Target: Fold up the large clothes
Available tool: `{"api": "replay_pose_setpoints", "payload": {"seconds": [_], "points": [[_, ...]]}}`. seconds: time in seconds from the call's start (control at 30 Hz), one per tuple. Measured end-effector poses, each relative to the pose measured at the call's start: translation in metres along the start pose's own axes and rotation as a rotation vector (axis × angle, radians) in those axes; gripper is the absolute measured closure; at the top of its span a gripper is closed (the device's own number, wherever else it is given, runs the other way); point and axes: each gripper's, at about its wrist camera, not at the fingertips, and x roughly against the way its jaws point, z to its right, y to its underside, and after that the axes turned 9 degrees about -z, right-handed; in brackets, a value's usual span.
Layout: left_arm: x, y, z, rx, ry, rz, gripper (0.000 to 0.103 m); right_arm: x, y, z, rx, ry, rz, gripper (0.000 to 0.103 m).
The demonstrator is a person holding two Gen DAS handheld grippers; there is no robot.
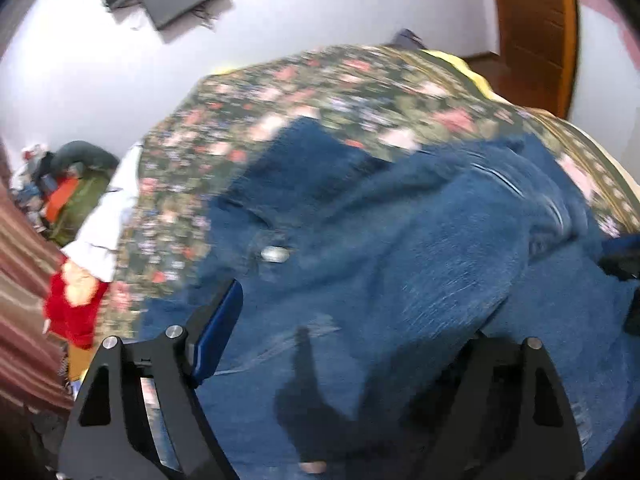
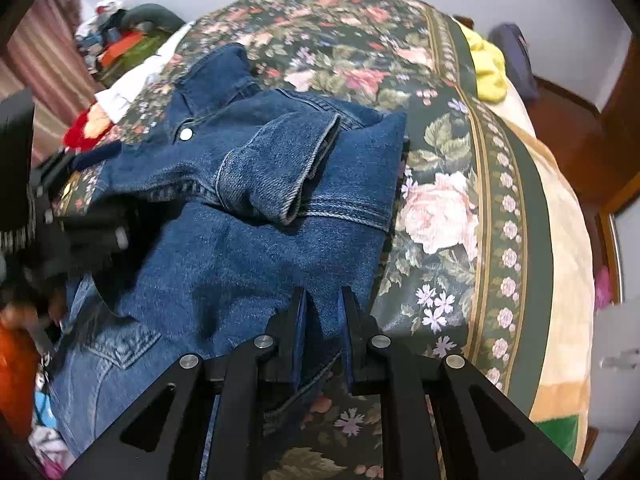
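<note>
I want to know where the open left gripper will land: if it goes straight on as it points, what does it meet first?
Probably the denim jacket, spread right below the left gripper; the picture is blurred, so depth is unsure.

denim jacket | blue, partly folded, sleeve across | on floral bedspread

The left gripper is showing as a matte black frame of angular arms, each cut through with a triangular window and capped by a round silver pin, and a blue pad is lining its left finger just inside the nearest pin. The right gripper is wearing the same black linkage and four silver pins, with blue pad edges running along the inner faces of its fingers.
</note>
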Motion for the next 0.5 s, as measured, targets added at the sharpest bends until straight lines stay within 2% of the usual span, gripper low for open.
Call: {"api": "replay_pose_setpoints", "payload": {"seconds": [0.13,0.2,0.27,0.37,0.43,0.5], "points": [[0.002,0.012,-0.052,0.102,-0.046,-0.014,0.020,-0.003,0.009,0.002,0.030,0.002,0.006,0.092],[-0.005,0.029,-0.080,0.169,0.037,-0.056,0.017,-0.002,0.012,0.001,0.049,0.010,0.009,0.092],[-0.015,0.049,-0.092,0.197,0.085,-0.103,0.017,-0.002,0.016,-0.002,0.062,0.022,0.011,0.092],[-0.034,0.078,-0.094,0.225,0.085,-0.178,0.017,-0.002,0.017,-0.004,0.063,0.051,0.001,0.092],[-0.051,0.097,-0.097,0.274,0.140,-0.238,0.017,-0.002,0.019,-0.003,0.047,0.051,-0.005,0.092],[-0.063,0.116,-0.106,0.358,0.231,-0.270,0.017,-0.003,0.018,0.001,0.018,0.036,-0.024,0.092]]}}
